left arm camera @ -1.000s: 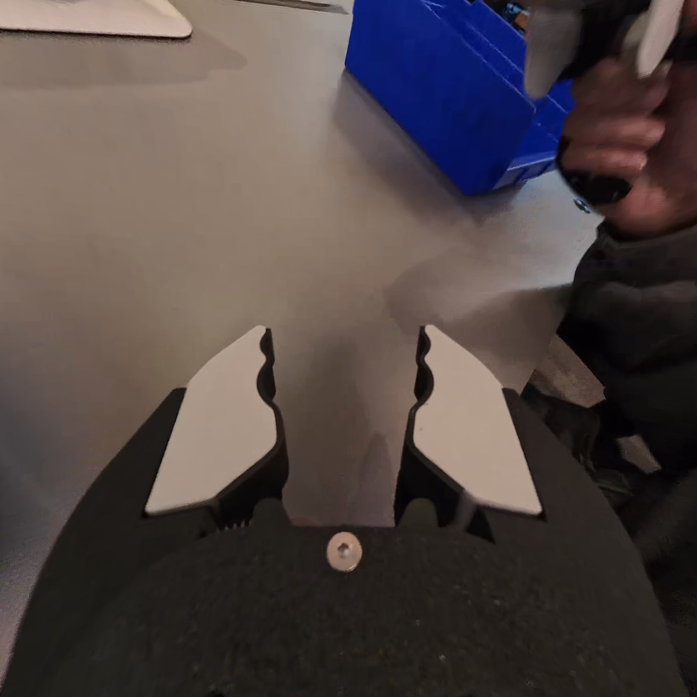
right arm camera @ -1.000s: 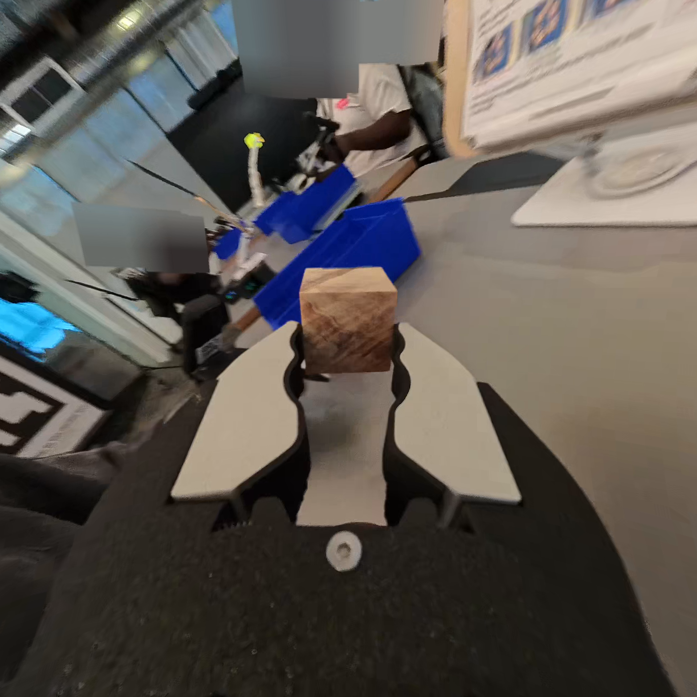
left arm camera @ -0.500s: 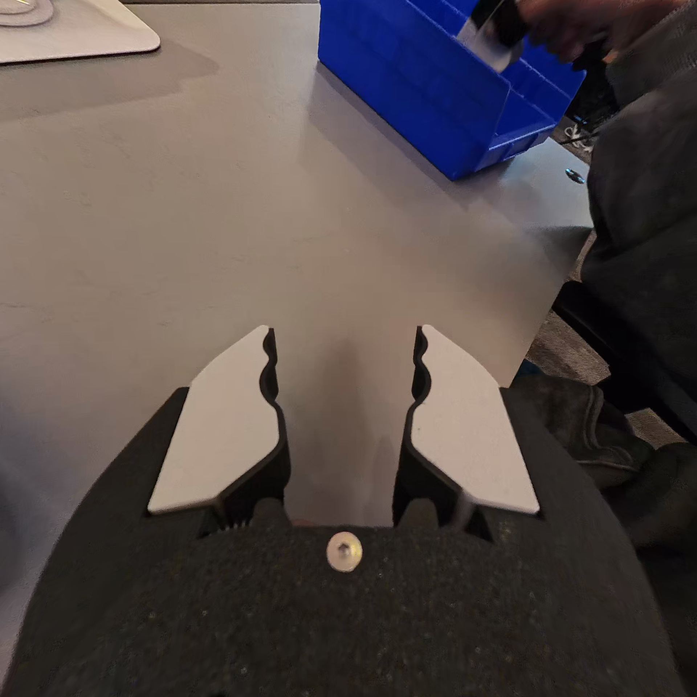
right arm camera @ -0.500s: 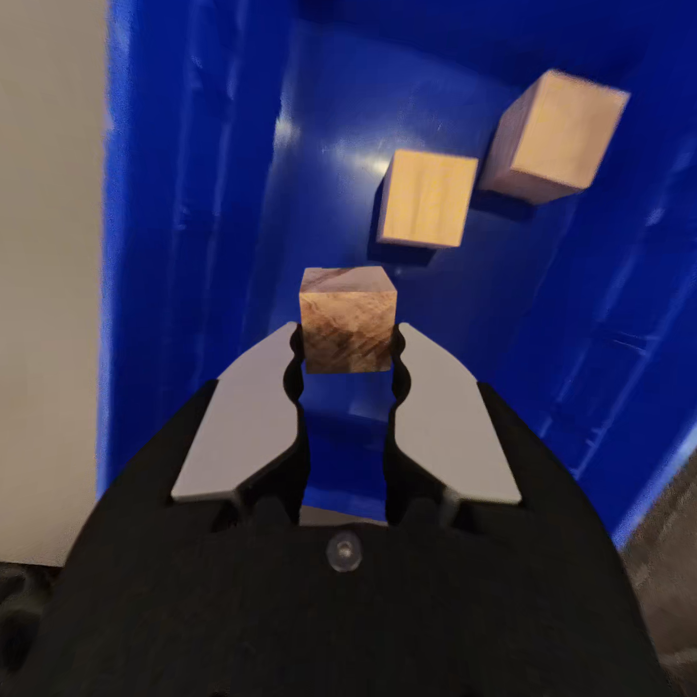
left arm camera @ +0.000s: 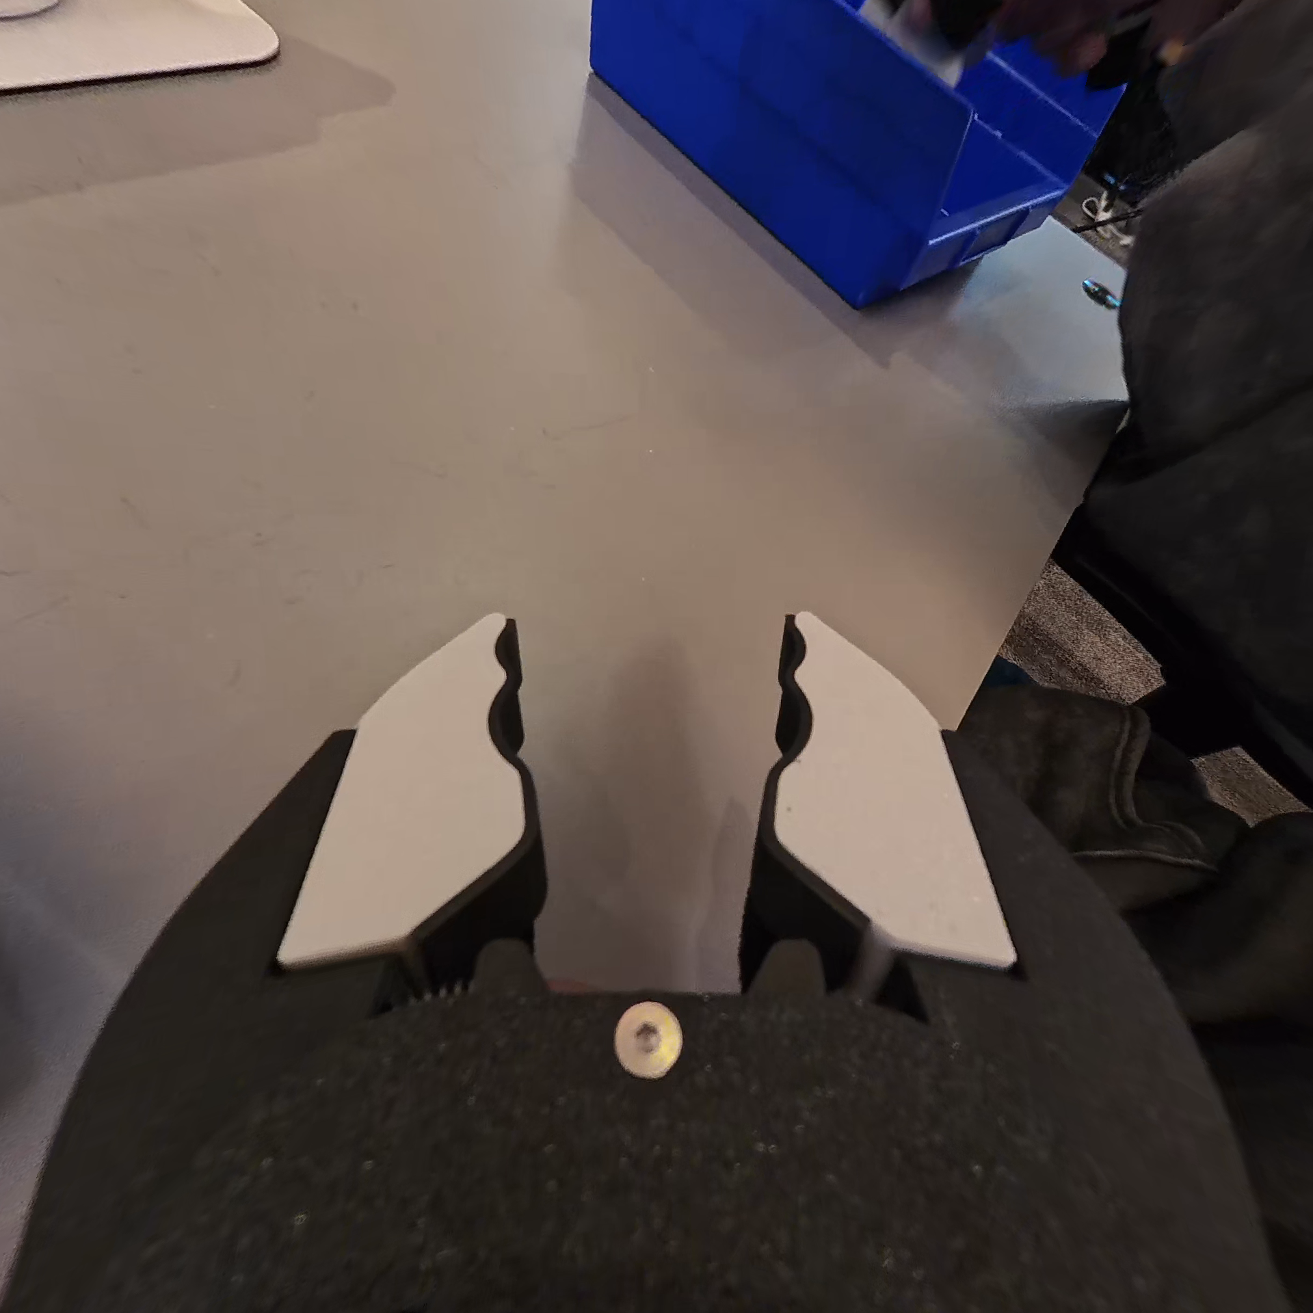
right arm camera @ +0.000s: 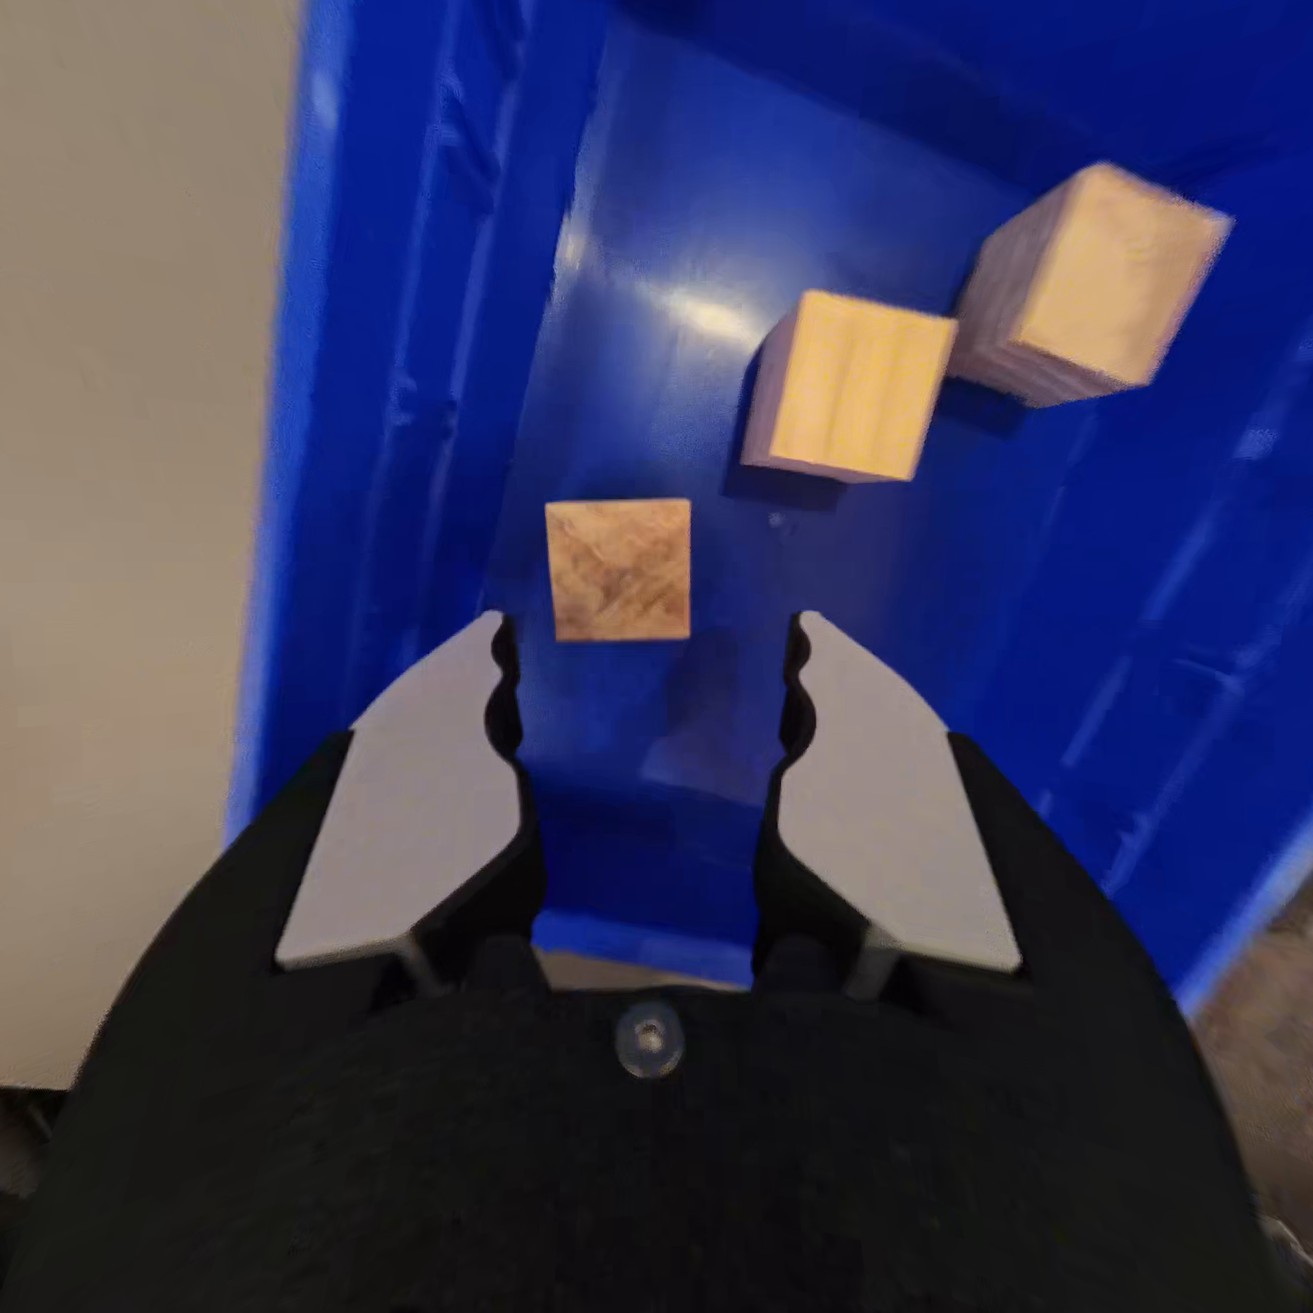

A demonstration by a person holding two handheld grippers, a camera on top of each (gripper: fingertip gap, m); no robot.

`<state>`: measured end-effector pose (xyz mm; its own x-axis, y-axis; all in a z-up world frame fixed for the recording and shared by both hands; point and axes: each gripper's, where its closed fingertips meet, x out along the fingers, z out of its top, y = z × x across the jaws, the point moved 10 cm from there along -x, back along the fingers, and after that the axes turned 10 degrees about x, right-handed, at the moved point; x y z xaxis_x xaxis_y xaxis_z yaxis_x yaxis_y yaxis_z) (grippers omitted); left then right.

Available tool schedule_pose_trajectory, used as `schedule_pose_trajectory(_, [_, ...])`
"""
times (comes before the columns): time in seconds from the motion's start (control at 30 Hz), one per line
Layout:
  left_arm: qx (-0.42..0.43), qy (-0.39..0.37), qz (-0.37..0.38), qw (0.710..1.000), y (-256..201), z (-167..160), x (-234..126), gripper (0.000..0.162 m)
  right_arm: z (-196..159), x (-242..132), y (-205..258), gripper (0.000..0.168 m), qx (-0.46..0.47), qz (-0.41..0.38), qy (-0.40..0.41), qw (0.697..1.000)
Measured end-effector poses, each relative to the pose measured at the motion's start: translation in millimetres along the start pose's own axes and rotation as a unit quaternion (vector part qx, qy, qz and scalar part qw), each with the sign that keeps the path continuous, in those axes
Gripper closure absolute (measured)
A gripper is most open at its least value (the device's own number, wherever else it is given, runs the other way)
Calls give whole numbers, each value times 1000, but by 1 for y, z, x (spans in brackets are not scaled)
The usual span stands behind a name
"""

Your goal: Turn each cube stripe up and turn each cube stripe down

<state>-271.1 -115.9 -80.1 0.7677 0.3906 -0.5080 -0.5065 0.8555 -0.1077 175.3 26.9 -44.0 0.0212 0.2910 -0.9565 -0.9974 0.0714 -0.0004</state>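
Note:
In the right wrist view my right gripper (right arm camera: 650,625) points down into a blue bin (right arm camera: 440,426) and is open, with nothing between its pads. A darker grained wooden cube (right arm camera: 618,568) is just past the fingertips inside the bin, clear of both pads. Two paler wooden cubes (right arm camera: 849,387) (right arm camera: 1094,291) lie on the bin floor to the upper right. In the left wrist view my left gripper (left arm camera: 648,625) is open and empty above the grey table (left arm camera: 355,426). The blue bin (left arm camera: 803,156) stands at the far right of that view, with the right gripper (left arm camera: 924,35) blurred above it.
A white flat base (left arm camera: 128,35) lies at the table's far left. A person's dark sleeve and clothing (left arm camera: 1222,426) fill the right side beyond the table edge. Carpet floor (left arm camera: 1073,639) shows below the edge.
My right gripper swung over the blue bin with the dark cube in its grasp, then opened; the cube has left the pads and is now inside the bin. The left gripper has barely moved.

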Motion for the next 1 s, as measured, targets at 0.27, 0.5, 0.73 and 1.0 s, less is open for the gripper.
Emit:
schedule_pose_trajectory(0.27, [-22,7,14,1000,7,-3,2,92,-77,-108,78,107,-108,355,-379,847])
schedule_pose_trajectory(0.5, [-20,16,28,999,5,-1,1,93,-155,-15,185,114,-160,486,-319,798])
schedule_pose_trajectory(0.73, [-79,32,126,988,25,33,-54,94,-169,-16,203,115,-214,444,-329,806])
schedule_pose_trajectory(1.0, [-172,172,266,933,150,83,-109,91,-178,-19,201,116,-242,402,-351,811])
